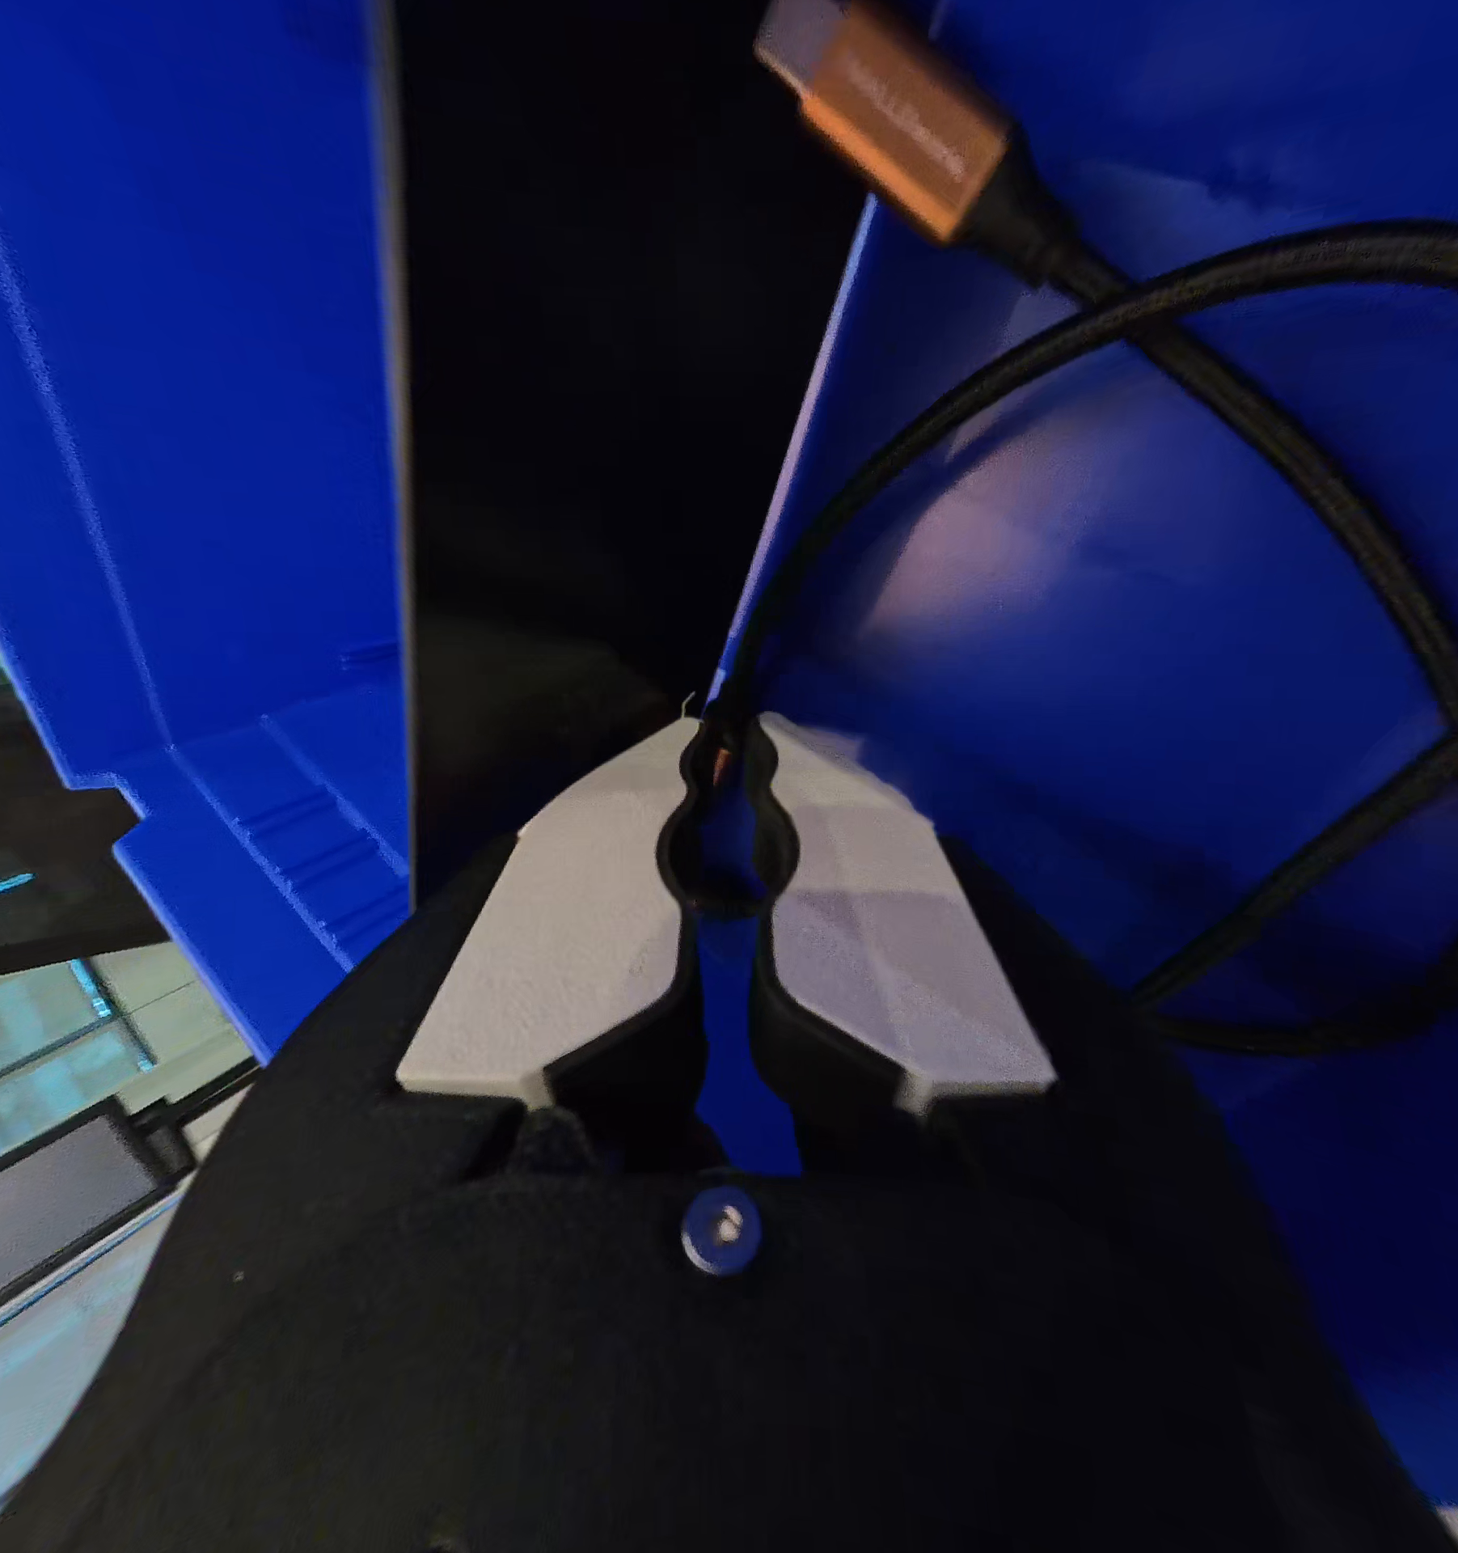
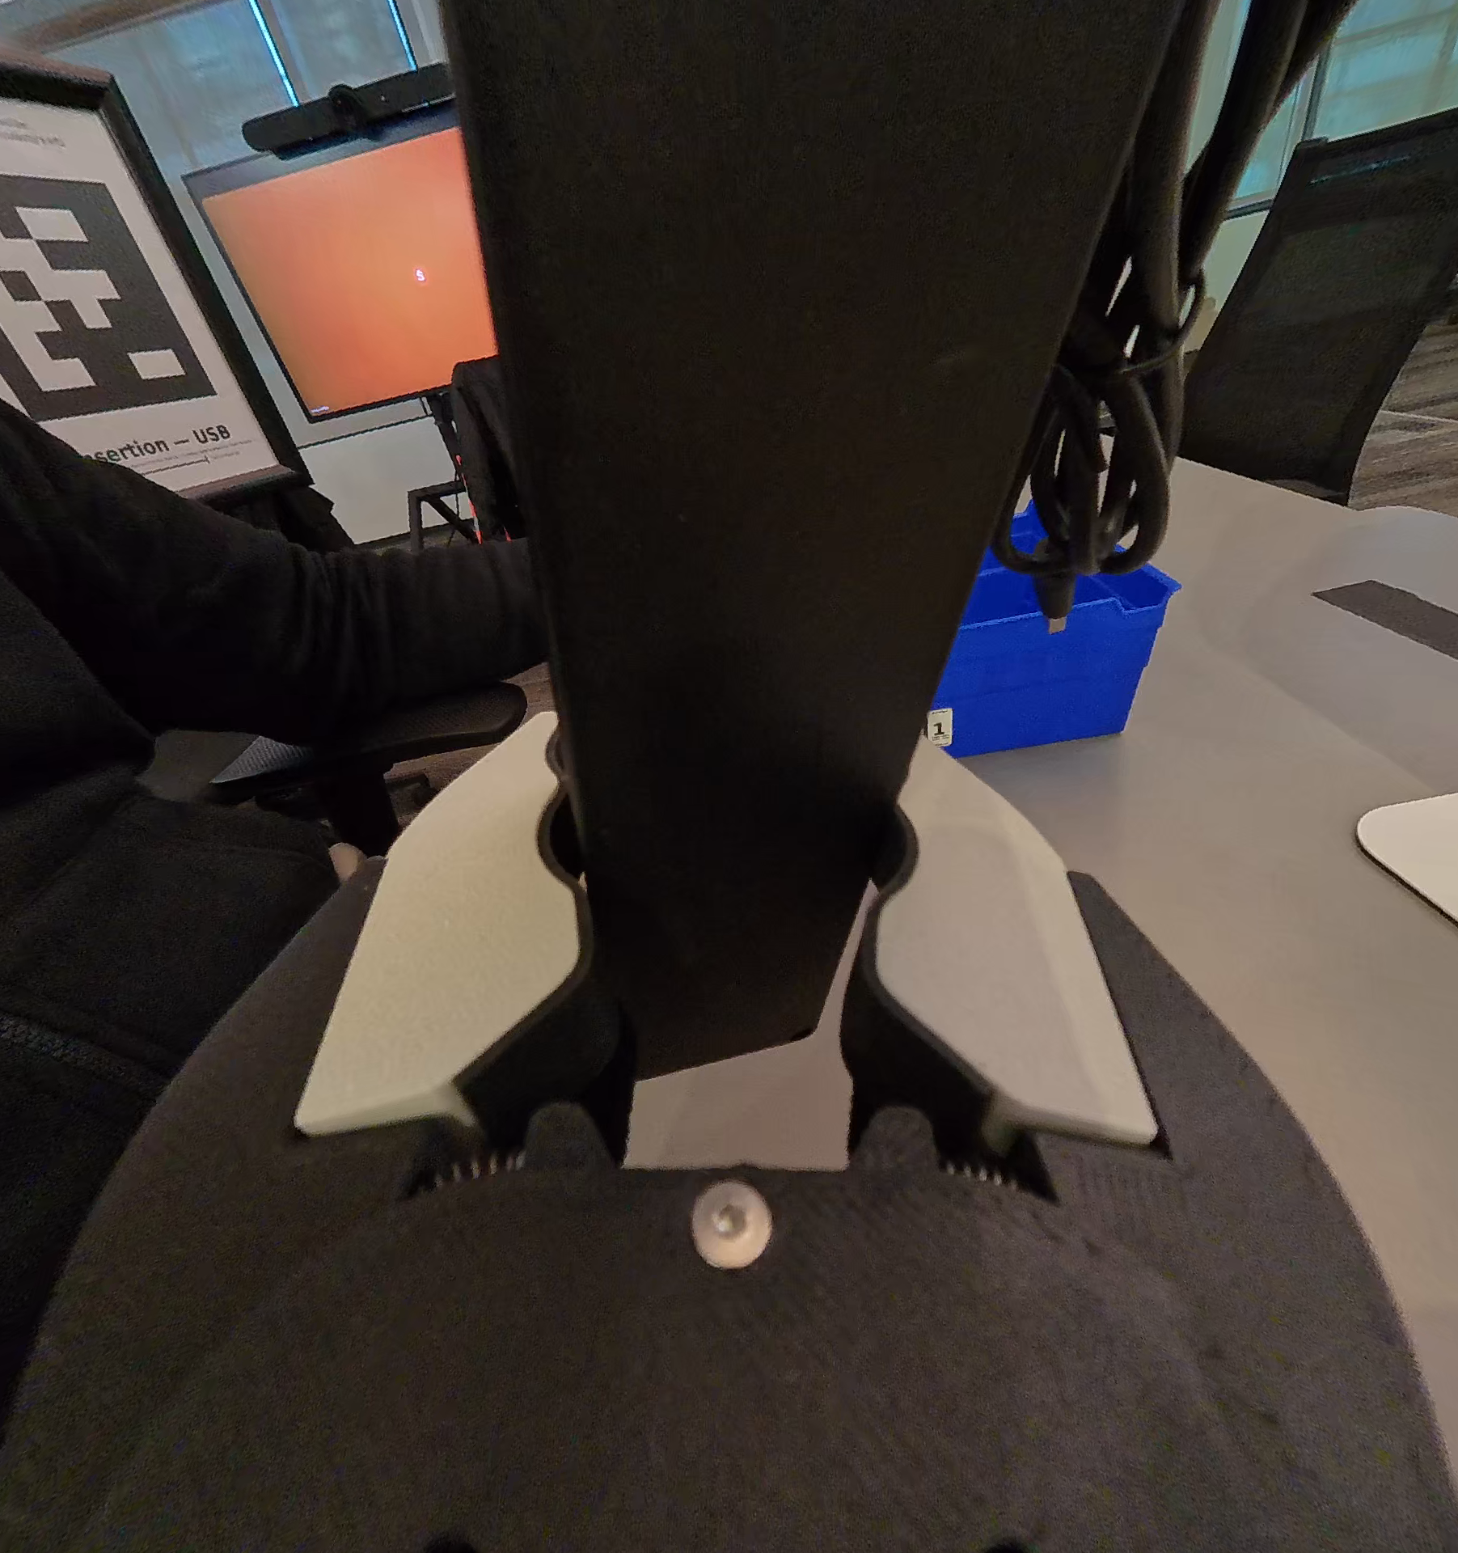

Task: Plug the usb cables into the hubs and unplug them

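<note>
Grey tabletop (image 2: 1263, 882) fills the right of the right wrist view, with windows behind it. At lower centre of that view the right gripper (image 2: 729, 807) is clenched on a long flat black hub (image 2: 776, 420), which rises from between the pale fingers to the top edge. Right of the hub, a bundle of black cables (image 2: 1103, 437) hangs down over a blue plastic bin (image 2: 1053, 672) at centre right; whether it touches the bin cannot be told. A white rounded pad (image 2: 1439, 857) lies at the right edge. A person's black sleeve (image 2: 246, 605) reaches in from the left, in front of an orange screen (image 2: 347, 269) and a framed black-and-white marker board (image 2: 61, 277) at upper left.

In the left wrist view the left gripper (image 1: 723, 739) sits at centre, its tips pinched on one end of a black braided USB cable (image 1: 918, 471). From there the cable loops up and right across blue plastic (image 1: 1170, 630), and its copper-coloured metal plug (image 1: 885, 118) lies free at upper centre. Another blue plastic wall (image 1: 179, 420) fills the left, with a dark gap between.
</note>
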`<move>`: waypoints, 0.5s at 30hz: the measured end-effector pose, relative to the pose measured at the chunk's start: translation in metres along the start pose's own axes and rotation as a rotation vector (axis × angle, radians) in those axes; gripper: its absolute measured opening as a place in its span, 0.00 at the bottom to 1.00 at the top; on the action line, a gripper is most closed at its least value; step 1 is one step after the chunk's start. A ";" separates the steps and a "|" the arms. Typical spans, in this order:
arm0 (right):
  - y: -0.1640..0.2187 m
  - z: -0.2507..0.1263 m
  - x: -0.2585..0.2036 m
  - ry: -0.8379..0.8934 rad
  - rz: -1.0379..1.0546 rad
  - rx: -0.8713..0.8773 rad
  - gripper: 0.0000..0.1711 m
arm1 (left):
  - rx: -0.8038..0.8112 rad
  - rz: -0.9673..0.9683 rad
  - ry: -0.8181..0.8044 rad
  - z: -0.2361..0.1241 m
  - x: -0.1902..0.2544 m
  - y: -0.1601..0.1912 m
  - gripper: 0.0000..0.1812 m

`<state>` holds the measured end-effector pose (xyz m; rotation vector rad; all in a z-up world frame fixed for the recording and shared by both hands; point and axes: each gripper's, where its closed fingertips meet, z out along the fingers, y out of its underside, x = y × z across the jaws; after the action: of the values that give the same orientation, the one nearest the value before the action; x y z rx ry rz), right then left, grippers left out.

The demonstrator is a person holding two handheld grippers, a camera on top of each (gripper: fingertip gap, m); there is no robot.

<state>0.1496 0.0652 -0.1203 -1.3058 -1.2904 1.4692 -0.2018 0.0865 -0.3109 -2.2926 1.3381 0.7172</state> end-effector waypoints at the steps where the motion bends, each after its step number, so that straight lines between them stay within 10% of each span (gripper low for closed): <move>1: 0.000 0.000 0.000 0.000 0.000 0.001 0.39 | 0.030 -0.023 -0.002 -0.004 -0.002 -0.004 0.04; 15: -0.007 -0.001 -0.003 -0.023 0.020 0.037 0.39 | 0.685 -0.271 -0.115 -0.147 -0.065 -0.073 0.04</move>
<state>0.1505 0.0636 -0.1127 -1.2851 -1.2624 1.5194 -0.1300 0.0824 -0.1491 -1.7900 0.9872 0.2367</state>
